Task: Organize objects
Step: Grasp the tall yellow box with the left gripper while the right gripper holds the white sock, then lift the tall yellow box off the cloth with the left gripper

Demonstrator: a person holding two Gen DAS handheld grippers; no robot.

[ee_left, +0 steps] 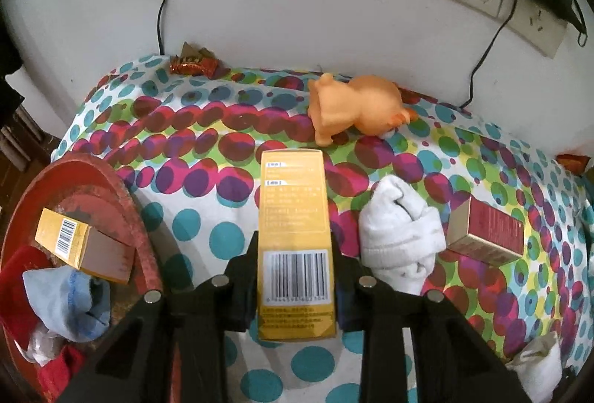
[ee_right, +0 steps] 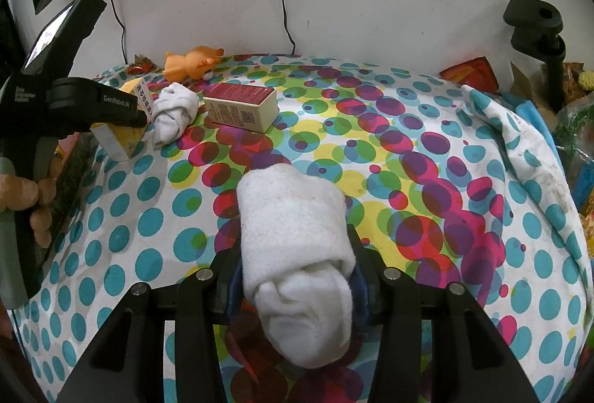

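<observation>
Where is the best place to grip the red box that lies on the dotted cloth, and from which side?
Grip the red box across its two long side walls, coming from above. It lies flat with the broad red face up; a white sock roll sits close at one end.

Both wrist views close, angled down, sharing spotted cloth [ee_left: 193, 239].

My left gripper [ee_right: 143, 117] is matte black plastic with white "GenRobot.AI" lettering on its side and a grey-green handle, and both it and my right gripper [ee_right: 295, 277] carry round silver screws on black angular fingers.
</observation>
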